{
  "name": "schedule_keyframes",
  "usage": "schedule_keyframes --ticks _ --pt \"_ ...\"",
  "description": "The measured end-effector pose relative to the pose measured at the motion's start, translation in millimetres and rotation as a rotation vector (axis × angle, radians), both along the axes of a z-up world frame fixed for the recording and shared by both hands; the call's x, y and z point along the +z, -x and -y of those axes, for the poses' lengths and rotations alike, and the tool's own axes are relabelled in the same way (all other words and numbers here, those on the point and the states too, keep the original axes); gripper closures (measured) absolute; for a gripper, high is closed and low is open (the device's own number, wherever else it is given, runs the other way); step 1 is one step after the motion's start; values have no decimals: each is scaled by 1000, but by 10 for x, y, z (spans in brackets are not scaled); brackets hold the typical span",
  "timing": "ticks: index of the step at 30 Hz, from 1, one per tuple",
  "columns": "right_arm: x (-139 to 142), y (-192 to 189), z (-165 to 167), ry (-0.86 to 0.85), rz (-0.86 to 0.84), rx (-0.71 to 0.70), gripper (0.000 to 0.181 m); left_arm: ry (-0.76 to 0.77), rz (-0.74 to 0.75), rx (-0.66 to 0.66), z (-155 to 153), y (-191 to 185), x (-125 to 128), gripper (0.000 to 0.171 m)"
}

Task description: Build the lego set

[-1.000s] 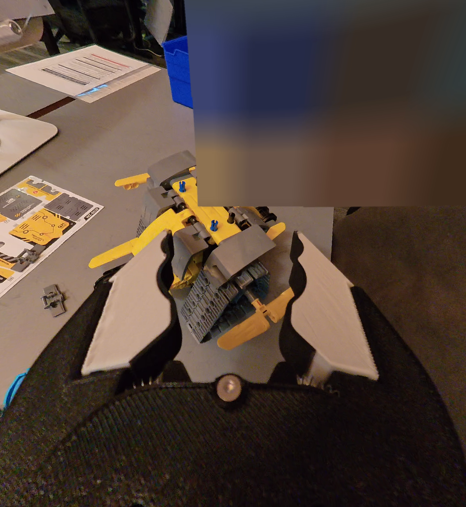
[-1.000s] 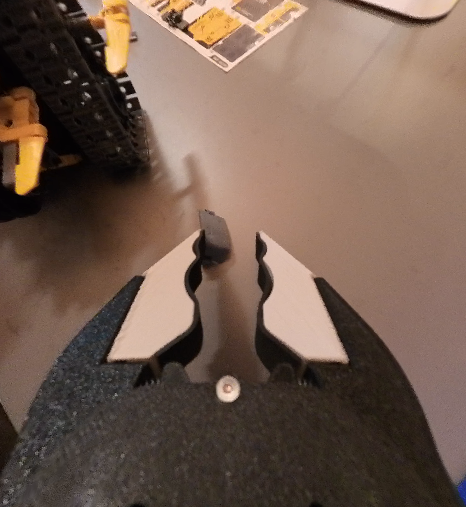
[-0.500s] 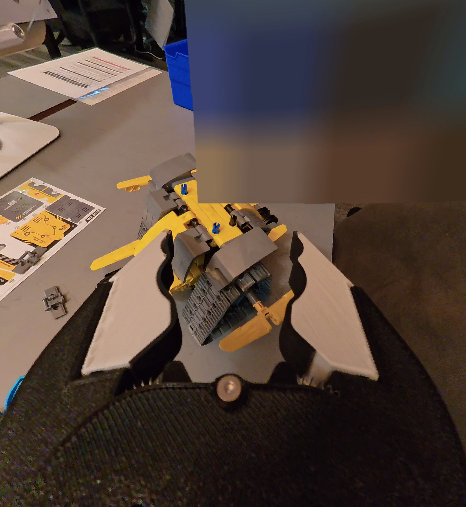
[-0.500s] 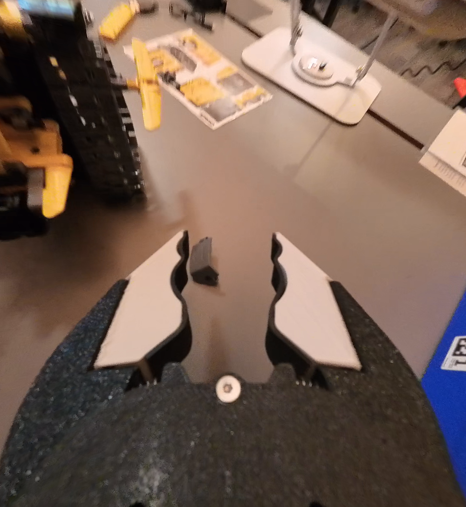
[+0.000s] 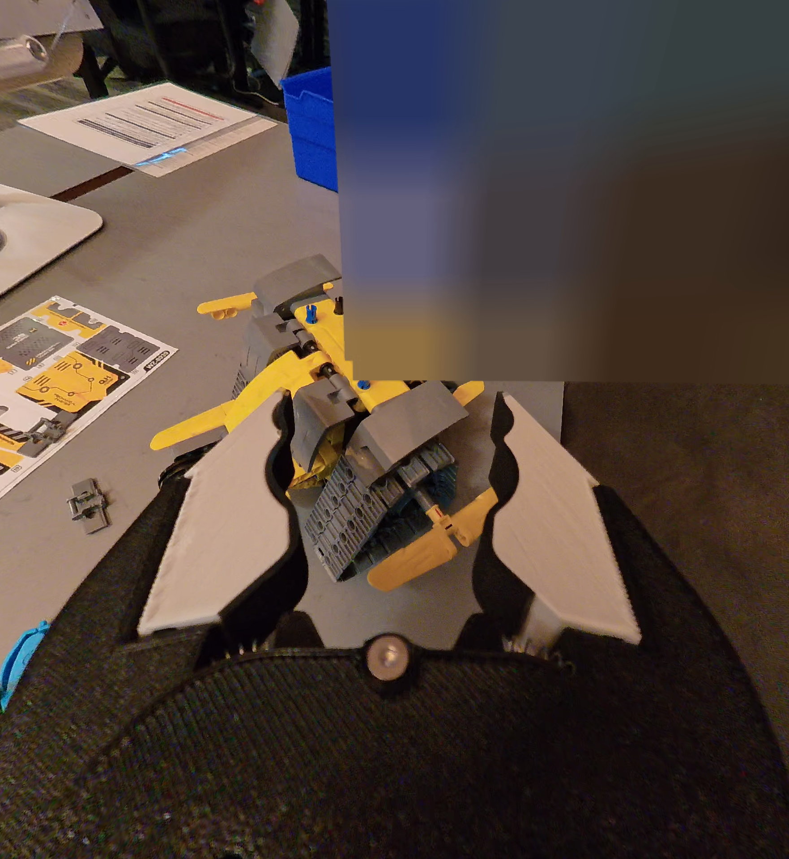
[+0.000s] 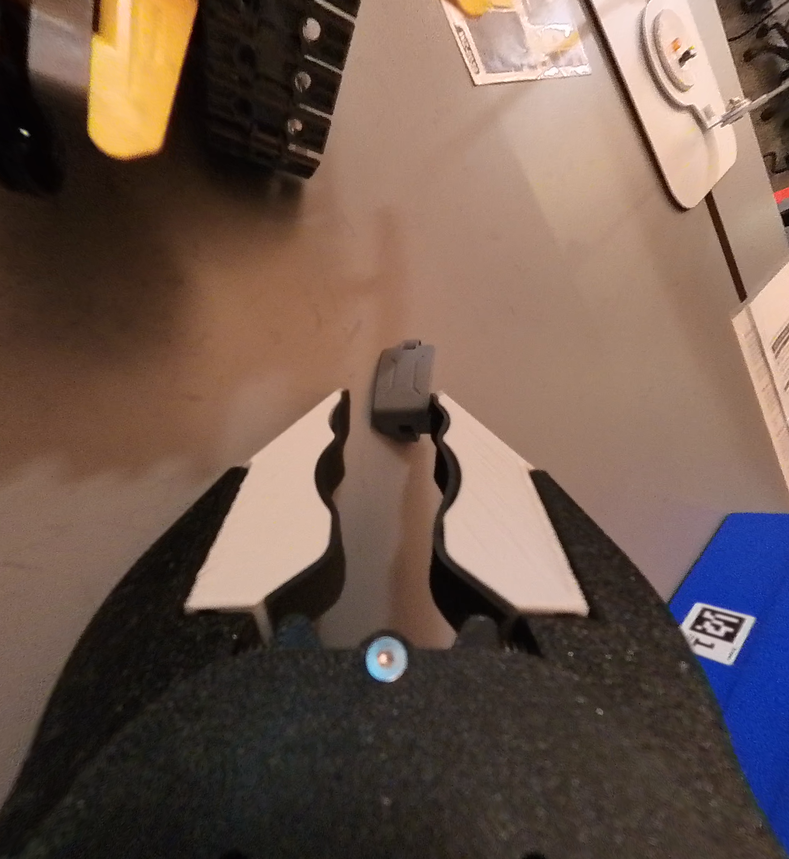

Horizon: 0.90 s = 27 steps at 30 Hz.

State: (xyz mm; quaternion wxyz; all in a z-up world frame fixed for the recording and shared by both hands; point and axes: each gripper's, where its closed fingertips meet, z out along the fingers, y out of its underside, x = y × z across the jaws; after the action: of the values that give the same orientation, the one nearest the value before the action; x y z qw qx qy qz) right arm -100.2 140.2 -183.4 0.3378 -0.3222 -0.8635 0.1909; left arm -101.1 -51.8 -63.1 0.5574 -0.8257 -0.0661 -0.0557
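In the left wrist view a yellow and grey brick-built tracked model (image 5: 374,446) lies on the grey table (image 5: 188,241). My left gripper (image 5: 390,399) is open wide with the model's near end between its jaws; the left fingertip (image 5: 262,432) is close against its side. In the right wrist view my right gripper (image 6: 388,397) is open with a narrow gap, low over the table. A small dark grey piece (image 6: 401,390) lies on the table just past the tips, against the right fingertip (image 6: 443,418). The model's black track and a yellow blade (image 6: 267,83) show at the top left, blurred.
A sticker sheet (image 5: 48,386) and a small grey part (image 5: 88,504) lie left of the model. A white stand base (image 5: 25,232), a printed sheet (image 5: 150,123) and a blue bin (image 5: 311,130) stand farther off. Dark fabric (image 5: 708,511) covers the right. The blue bin (image 6: 755,650) is right of my right gripper. One gripper's finger ends stand about 25 centimeters off the other's. The yellow blade (image 6: 267,83) lies around 10 centimeters away from my right fingertips.
My right gripper has swung and its jaws have narrowed; the grey piece, earlier by the left finger, now sits by the right fingertip. The left gripper and model have barely moved.
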Motion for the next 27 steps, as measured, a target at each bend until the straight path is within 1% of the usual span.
schedule_keyframes --ticks 1,2,4,6,7,9,12,13,14,17,20,21,22,24,25,27 --pt "11 18 -11 -3 -7 -3 155 0 0 1 2 -1 1 88" --pt "16 34 -27 -6 -8 -6 158 0 -1 2 6 -3 2 88" --pt "14 60 -51 12 1 -15 158 -2 0 5 13 -1 4 88" --pt "15 86 -62 81 24 -38 159 -4 3 8 18 4 -1 88" --pt "19 99 -69 142 42 -59 159 -4 6 8 18 7 -5 88" --pt "31 121 -78 333 110 -130 159 -5 10 7 16 6 -13 88" --pt "100 65 24 747 306 -196 159 -5 10 5 14 0 -13 88" --pt "131 50 37 837 345 -205 159 -4 10 5 14 -2 -12 88" --pt "129 45 11 855 351 -213 159 -4 10 6 15 0 -12 88" --pt "5 2 -73 713 345 -222 157 -3 15 11 15 22 -21 88" --pt "-40 -19 -46 650 346 -210 146 -4 20 13 7 44 -26 88" --pt "-27 -19 -40 644 344 -206 138 -4 21 12 4 46 -24 88" --pt "-3 -16 -56 632 335 -207 133 -4 20 12 1 47 -21 88" --pt "98 28 -161 592 266 -226 133 -3 17 11 0 47 -16 88" --pt "176 60 -224 569 211 -235 133 -3 17 12 1 48 -16 88" --pt "374 105 -298 545 81 -240 125 -4 18 16 2 55 -17 88"
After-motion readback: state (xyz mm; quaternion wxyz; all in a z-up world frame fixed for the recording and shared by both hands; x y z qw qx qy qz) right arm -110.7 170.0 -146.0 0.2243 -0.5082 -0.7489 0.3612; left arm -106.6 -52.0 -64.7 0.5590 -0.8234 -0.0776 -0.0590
